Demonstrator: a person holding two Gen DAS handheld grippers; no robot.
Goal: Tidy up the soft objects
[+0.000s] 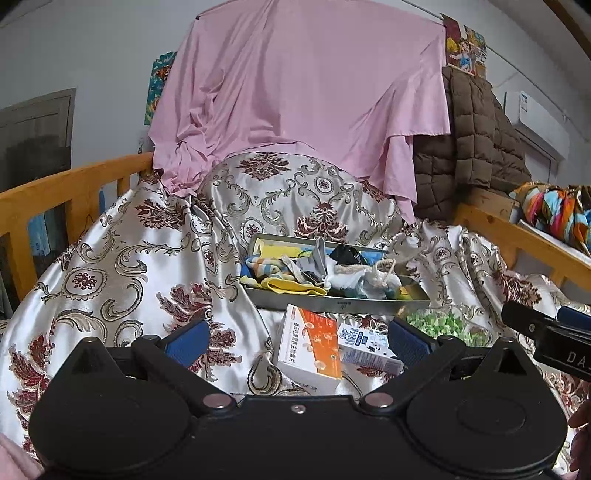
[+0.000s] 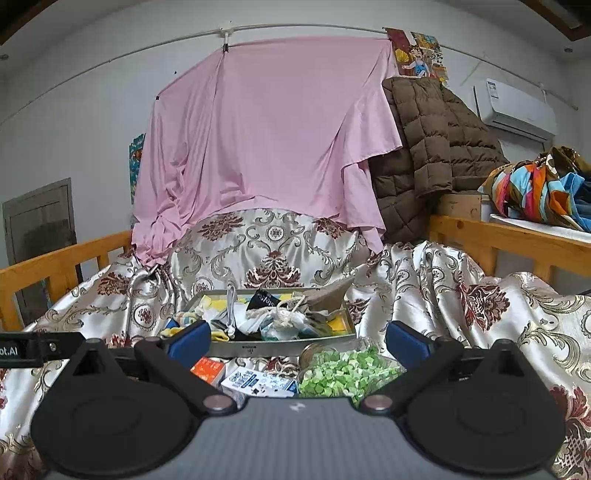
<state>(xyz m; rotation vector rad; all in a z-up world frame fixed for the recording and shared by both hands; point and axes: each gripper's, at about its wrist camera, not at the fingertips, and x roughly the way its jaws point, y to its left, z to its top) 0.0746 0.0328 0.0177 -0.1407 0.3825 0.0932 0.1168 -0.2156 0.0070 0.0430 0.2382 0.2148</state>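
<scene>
Tray (image 2: 258,347) holds heaped socks (image 2: 236,325); both tongs (image 1: 295,339) (image 2: 297,338) gape, empty.

White letters "DA" on a black gripper body (image 1: 561,350) at right edge; ".AI" on a black gripper body (image 2: 22,350) at left. Box print unreadable.

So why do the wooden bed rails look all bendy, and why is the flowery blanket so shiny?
Left wrist view: the fisheye lens bows the wooden rail near the edge, and dark corners frame the picture. Right wrist view: the same curving bends the rod above the pink sheet. Both views: the satin blanket catches soft room light, so its folds glare white; nothing looks blurred.
</scene>
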